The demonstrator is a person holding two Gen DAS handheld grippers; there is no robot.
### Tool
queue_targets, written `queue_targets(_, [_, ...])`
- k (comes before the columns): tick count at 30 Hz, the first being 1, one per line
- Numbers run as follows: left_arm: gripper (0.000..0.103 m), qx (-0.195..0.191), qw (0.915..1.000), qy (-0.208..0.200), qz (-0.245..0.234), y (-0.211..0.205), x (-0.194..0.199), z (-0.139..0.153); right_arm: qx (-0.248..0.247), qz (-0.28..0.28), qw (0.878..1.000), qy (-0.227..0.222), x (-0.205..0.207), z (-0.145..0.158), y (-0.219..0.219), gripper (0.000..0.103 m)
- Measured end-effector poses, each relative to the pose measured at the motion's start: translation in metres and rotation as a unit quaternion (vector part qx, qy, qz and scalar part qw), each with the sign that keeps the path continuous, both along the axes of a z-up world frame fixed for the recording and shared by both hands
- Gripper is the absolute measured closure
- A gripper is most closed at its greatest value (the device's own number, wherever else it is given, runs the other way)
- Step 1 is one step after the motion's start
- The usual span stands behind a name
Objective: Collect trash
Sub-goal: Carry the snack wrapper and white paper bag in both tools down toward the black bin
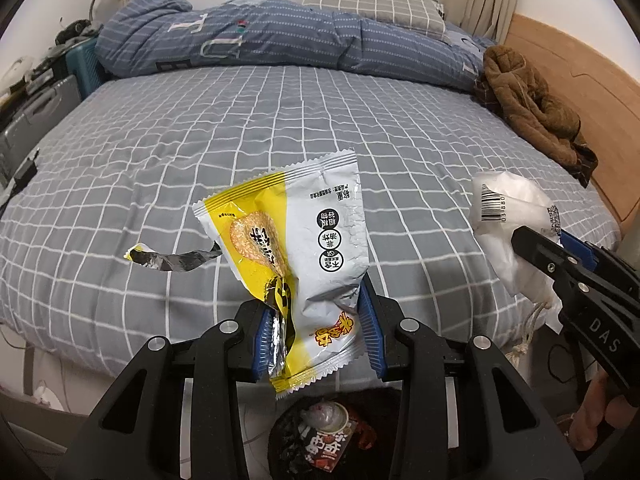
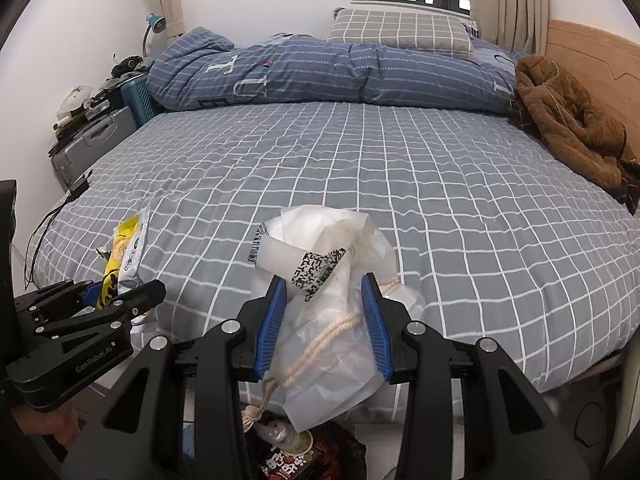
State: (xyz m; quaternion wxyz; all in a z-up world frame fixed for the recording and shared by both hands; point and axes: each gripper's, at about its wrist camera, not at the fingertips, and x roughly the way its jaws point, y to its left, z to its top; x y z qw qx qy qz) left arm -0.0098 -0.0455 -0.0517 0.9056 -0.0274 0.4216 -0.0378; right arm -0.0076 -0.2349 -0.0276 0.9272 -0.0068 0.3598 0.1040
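Observation:
My left gripper point(image 1: 318, 328) is shut on a torn yellow and white snack wrapper point(image 1: 304, 248), held up at the foot of the bed; the wrapper also shows in the right wrist view point(image 2: 124, 264). My right gripper point(image 2: 326, 320) is shut on a crumpled white paper bag point(image 2: 328, 320) with a barcode and a rope handle; it shows in the left wrist view point(image 1: 516, 232) too. Below both grippers is a black trash bag point(image 1: 320, 440) on the floor, holding a red instant-noodle cup and other rubbish; it also shows in the right wrist view point(image 2: 304, 456).
The bed point(image 1: 200, 140) has a grey checked sheet. A folded blue quilt point(image 1: 280, 40) and a pillow point(image 1: 372, 4) lie at its far side. A brown garment point(image 1: 532, 108) lies by the wooden headboard point(image 1: 592, 92). Suitcases point(image 1: 36, 112) stand at the left.

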Motion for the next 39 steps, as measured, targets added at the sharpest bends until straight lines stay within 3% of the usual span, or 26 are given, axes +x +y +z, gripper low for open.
queue_targets(15, [0.066,-0.008,0.9998,0.016,0.003,0.003,-0.055,-0.008,0.002,0.018,1.0,0.024,-0.054,-0.016,0.01,0.065])
queue_targets(39, [0.066,-0.01,0.9947,0.1,0.019,0.021,-0.123,-0.067,-0.013,0.028,0.993,0.117,-0.116,-0.082,0.023,0.065])
